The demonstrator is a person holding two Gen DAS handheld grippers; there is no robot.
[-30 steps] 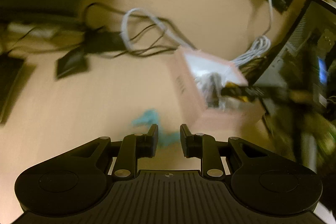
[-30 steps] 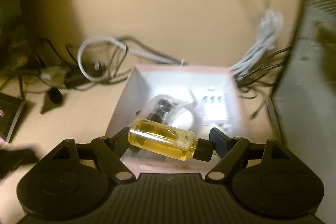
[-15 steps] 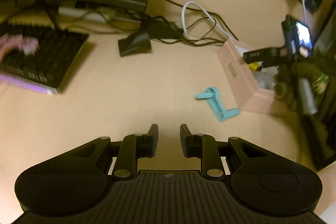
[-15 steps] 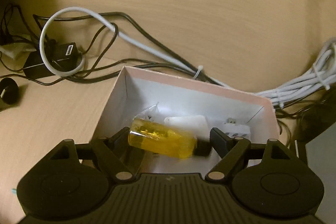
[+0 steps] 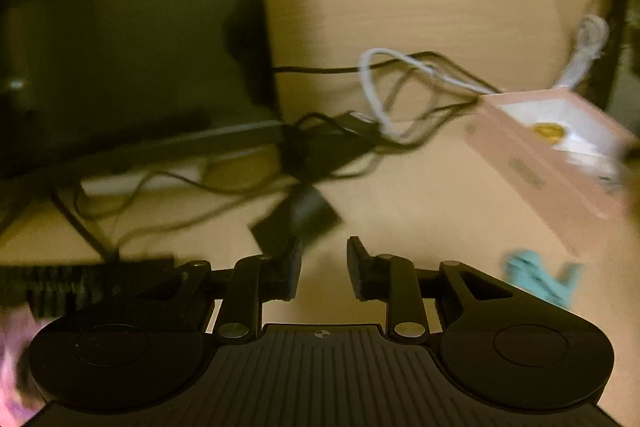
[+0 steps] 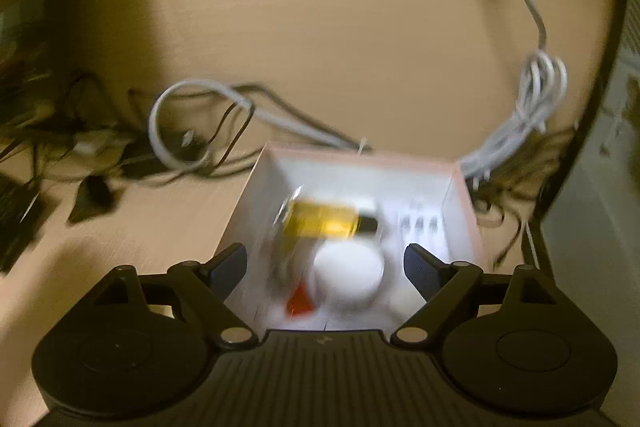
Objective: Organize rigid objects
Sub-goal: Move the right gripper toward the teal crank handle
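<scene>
A pink box (image 6: 460, 187) with a white inside stands on the wooden desk. A yellow bottle with a black cap (image 6: 328, 221) lies inside it, beside a white round object (image 6: 346, 277) and a red piece (image 6: 298, 303). My right gripper (image 6: 326, 261) is open and empty just above the box. The box (image 5: 552, 171) shows at the right in the left wrist view, with a teal plastic piece (image 5: 536, 277) on the desk in front of it. My left gripper (image 5: 322, 267) hangs over bare desk with a narrow gap between its fingers, holding nothing.
Tangled black and white cables (image 6: 200, 131) lie behind the box. A bundled white cable (image 6: 528, 107) hangs at the right by a grey case. A monitor stand (image 5: 248, 39), a small black object (image 5: 300, 223) and a keyboard (image 5: 80, 283) are at the left.
My right gripper has opened and let go of the yellow bottle, which now lies in the box; the gripper has pulled back. My left gripper has swung left, away from the teal piece.
</scene>
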